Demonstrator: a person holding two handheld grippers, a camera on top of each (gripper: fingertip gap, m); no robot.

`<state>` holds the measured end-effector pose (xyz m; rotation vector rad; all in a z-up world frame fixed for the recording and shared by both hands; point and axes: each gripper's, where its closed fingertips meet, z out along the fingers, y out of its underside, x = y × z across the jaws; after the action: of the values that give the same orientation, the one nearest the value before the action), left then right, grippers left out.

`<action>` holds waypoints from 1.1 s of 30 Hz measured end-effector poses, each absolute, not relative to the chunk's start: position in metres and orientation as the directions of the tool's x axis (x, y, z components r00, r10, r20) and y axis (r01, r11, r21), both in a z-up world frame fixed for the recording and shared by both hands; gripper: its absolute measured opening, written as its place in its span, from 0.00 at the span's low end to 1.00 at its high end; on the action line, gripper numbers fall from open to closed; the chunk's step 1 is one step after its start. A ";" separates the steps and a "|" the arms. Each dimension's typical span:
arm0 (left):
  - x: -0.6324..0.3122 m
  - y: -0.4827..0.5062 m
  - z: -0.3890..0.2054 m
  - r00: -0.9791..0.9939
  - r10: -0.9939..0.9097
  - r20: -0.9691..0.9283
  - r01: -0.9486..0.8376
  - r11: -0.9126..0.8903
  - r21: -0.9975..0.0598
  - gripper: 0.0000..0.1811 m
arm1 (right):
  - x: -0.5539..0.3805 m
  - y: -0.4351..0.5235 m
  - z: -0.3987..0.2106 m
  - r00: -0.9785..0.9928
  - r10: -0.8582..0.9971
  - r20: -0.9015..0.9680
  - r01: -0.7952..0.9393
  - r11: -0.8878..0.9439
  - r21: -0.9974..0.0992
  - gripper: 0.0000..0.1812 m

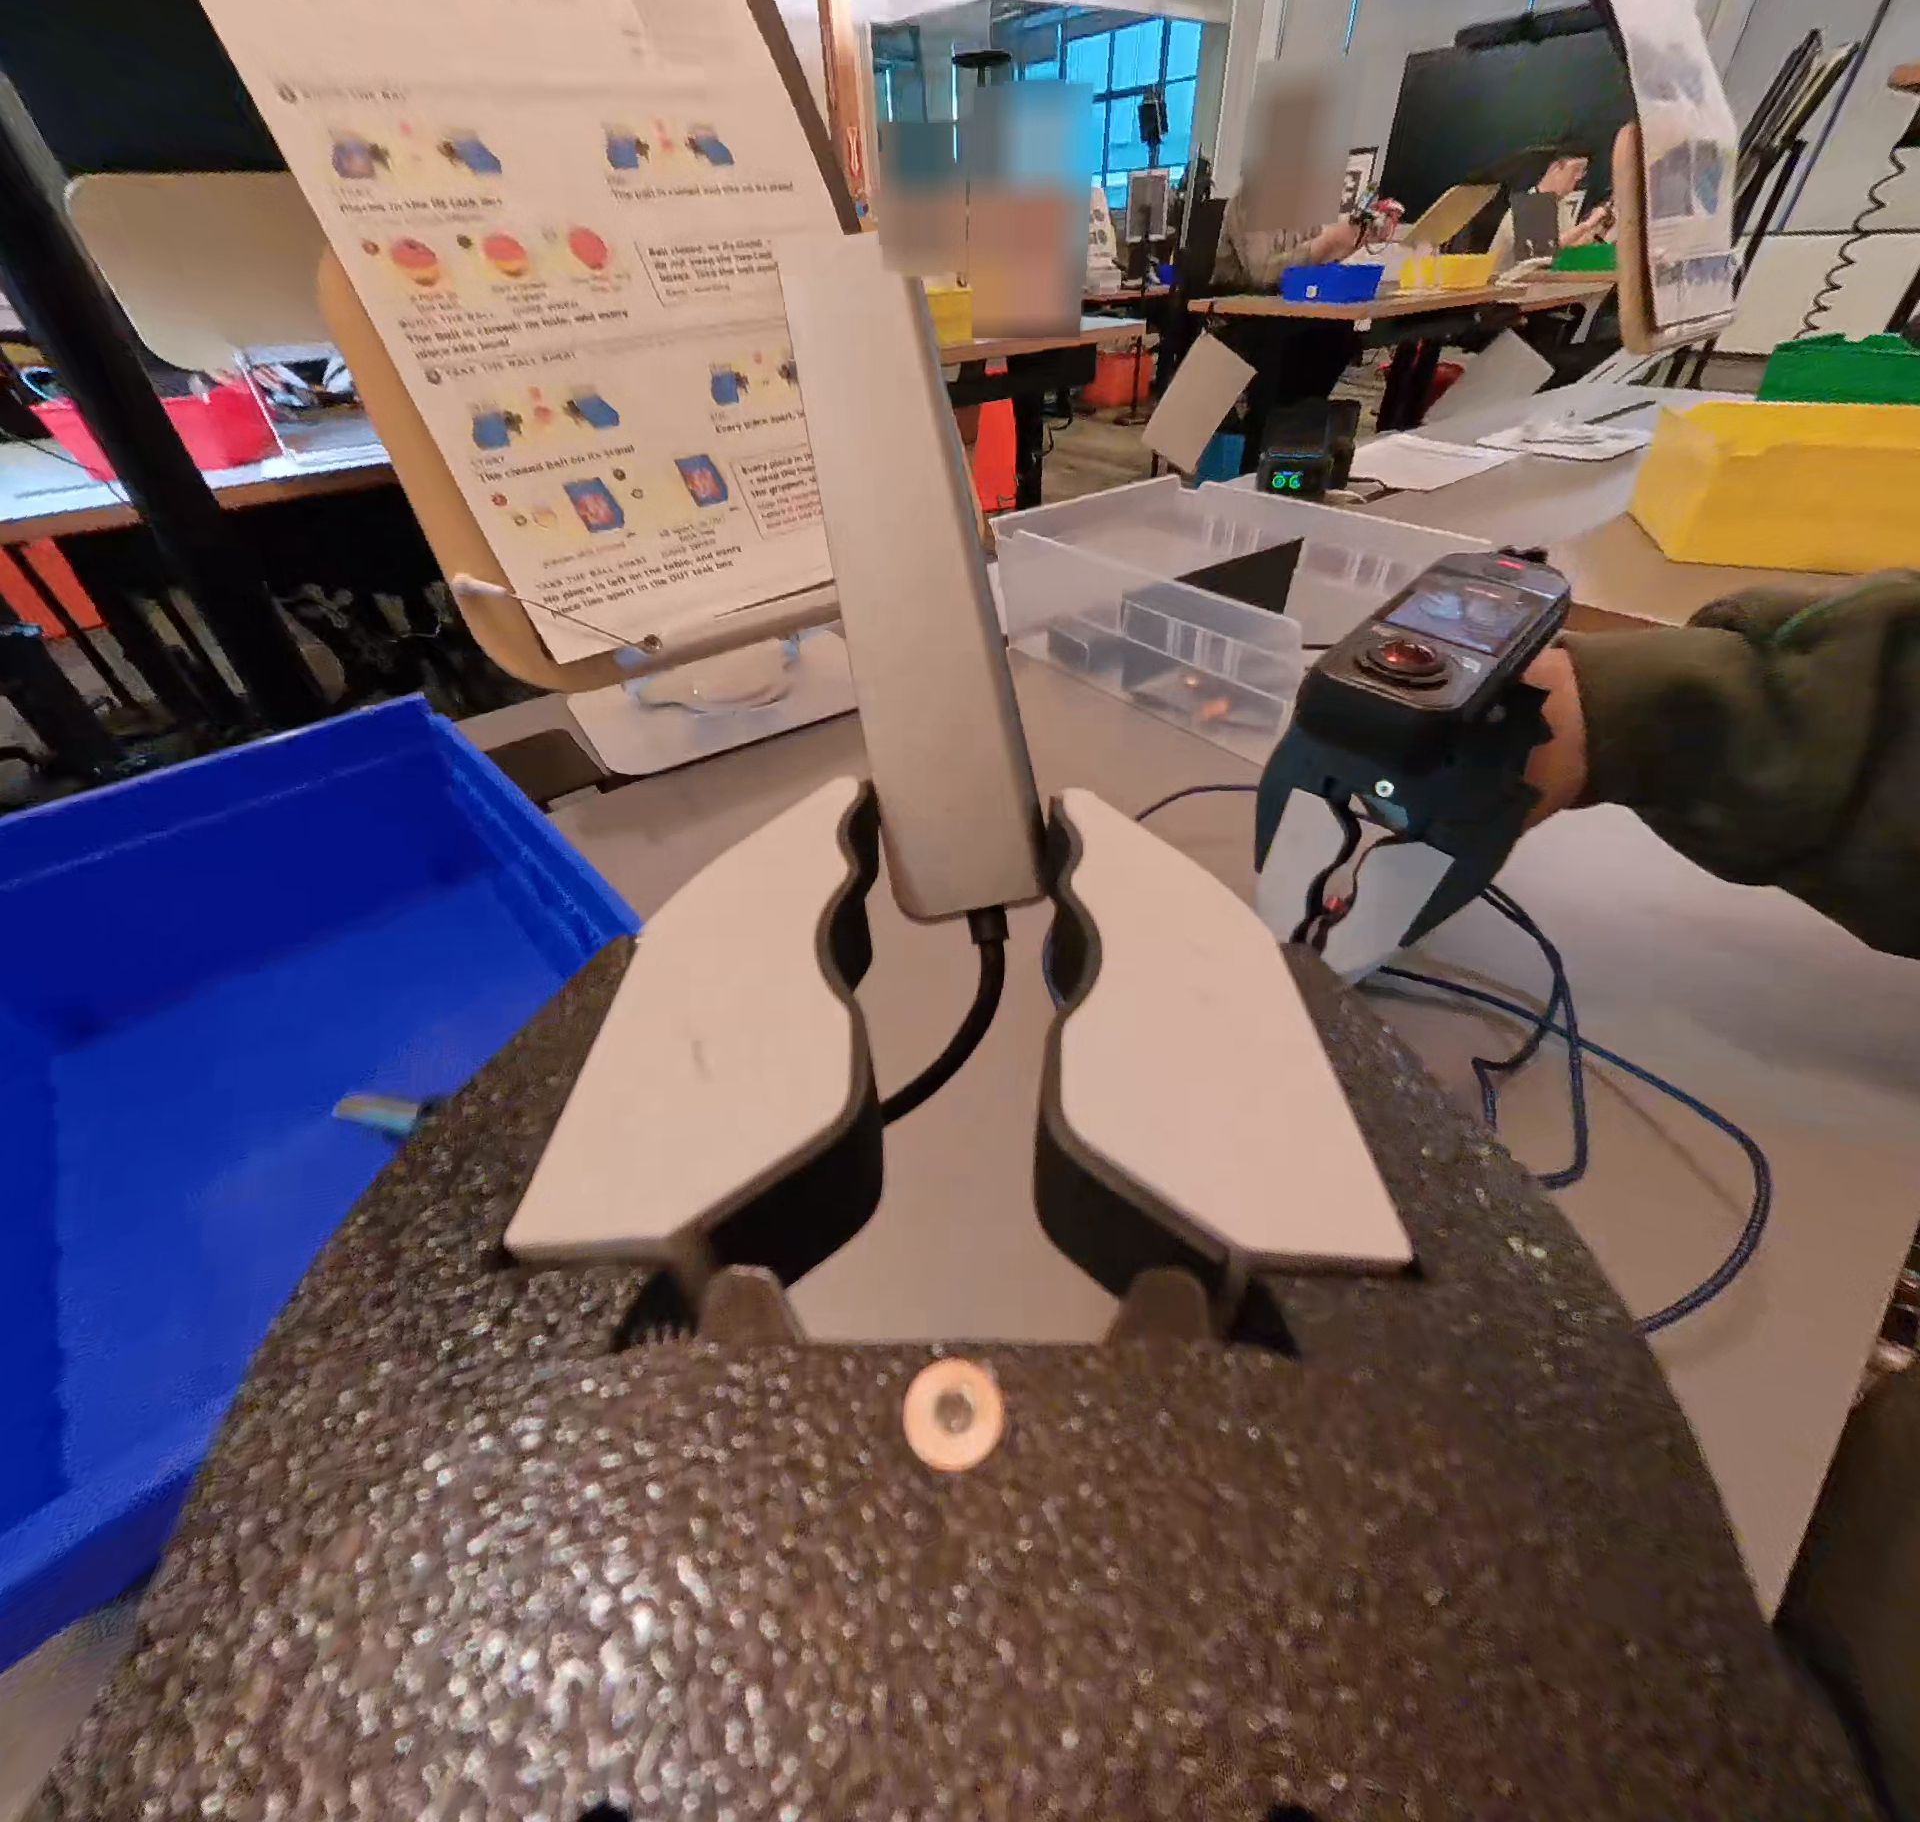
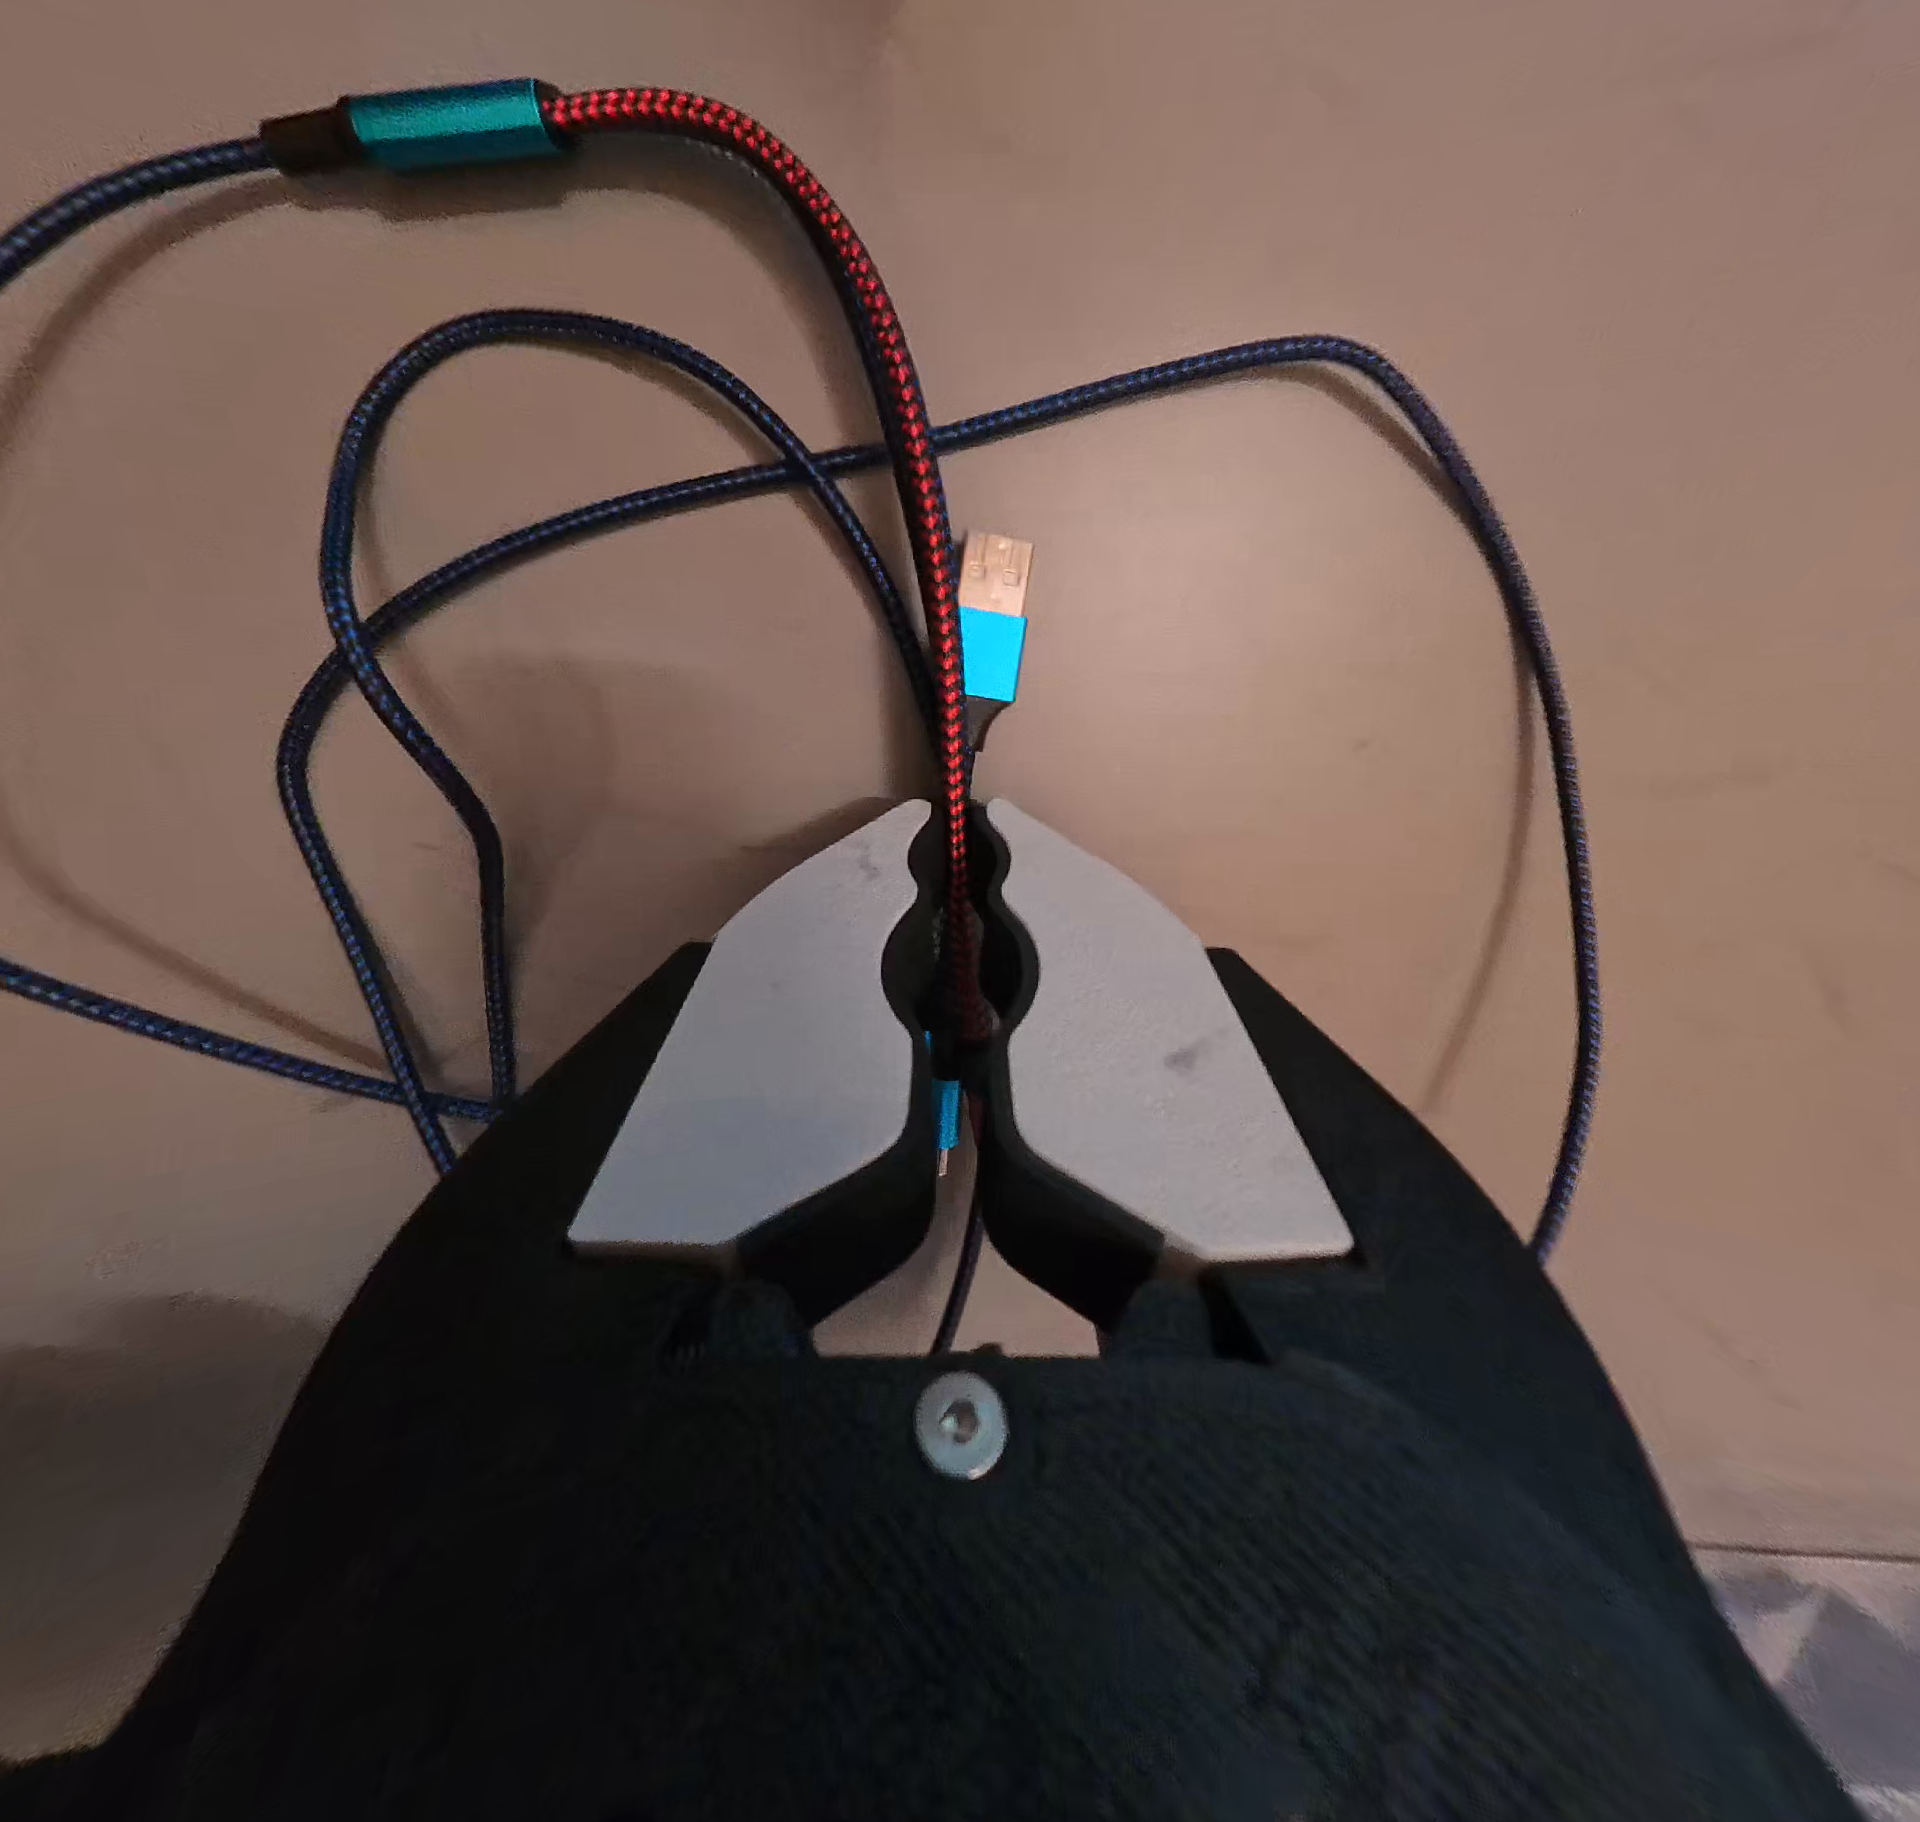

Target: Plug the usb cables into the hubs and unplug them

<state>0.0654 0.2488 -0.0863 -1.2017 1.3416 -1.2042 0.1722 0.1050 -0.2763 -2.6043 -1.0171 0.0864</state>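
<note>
My left gripper (image 1: 961, 806) is shut on a silver USB hub (image 1: 914, 577) near its lower end. The hub stands upright above the table, and its black lead (image 1: 966, 1024) hangs down between the fingers. My right gripper (image 2: 958, 811) is shut on a red-and-black braided cable (image 2: 904, 370) just above the beige table (image 2: 1299, 214). It also shows in the left wrist view (image 1: 1340, 941), pointing down at the table. A USB-A plug with a light-blue shell (image 2: 995, 619) lies just past its tips. A teal sleeve (image 2: 447, 125) joins the red cable to a dark-blue braided cable (image 2: 1455, 442) that loops over the table.
A blue bin (image 1: 208, 1045) stands at the left. A clear plastic tray (image 1: 1195, 567) and a sheet on a stand (image 1: 540, 266) are behind the hub. A yellow bin (image 1: 1787, 484) is at the far right. A person's sleeve (image 1: 1766, 733) holds the right gripper. There is about 25 cm between the tips of the two grippers.
</note>
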 end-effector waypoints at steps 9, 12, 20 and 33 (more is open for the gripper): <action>0.050 0.266 -0.078 -0.059 -0.998 -0.011 -0.038 0.013 -0.999 0.16 | 0.210 0.121 -0.150 0.778 0.534 0.332 0.624 -0.591 -0.512 0.01; 0.049 0.269 -0.080 -0.065 -0.998 0.011 -0.033 -0.008 -0.999 0.16 | 0.242 0.114 -0.084 0.785 0.418 0.458 0.619 -0.565 -0.546 0.02; 0.051 0.262 -0.077 -0.090 -0.996 0.000 -0.024 0.002 -1.000 0.16 | 0.400 0.063 0.020 0.595 0.064 0.801 0.580 -0.724 -0.373 0.02; 0.062 0.247 -0.084 -0.136 -0.991 -0.011 -0.045 0.017 -0.999 0.16 | 0.466 0.000 -0.155 0.659 -0.023 0.751 0.424 -0.813 -0.398 0.01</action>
<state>0.0623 0.2474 -0.0839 -1.1654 1.3505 -1.2761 0.4665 0.0001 -0.1547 -2.3186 -0.3100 -1.0606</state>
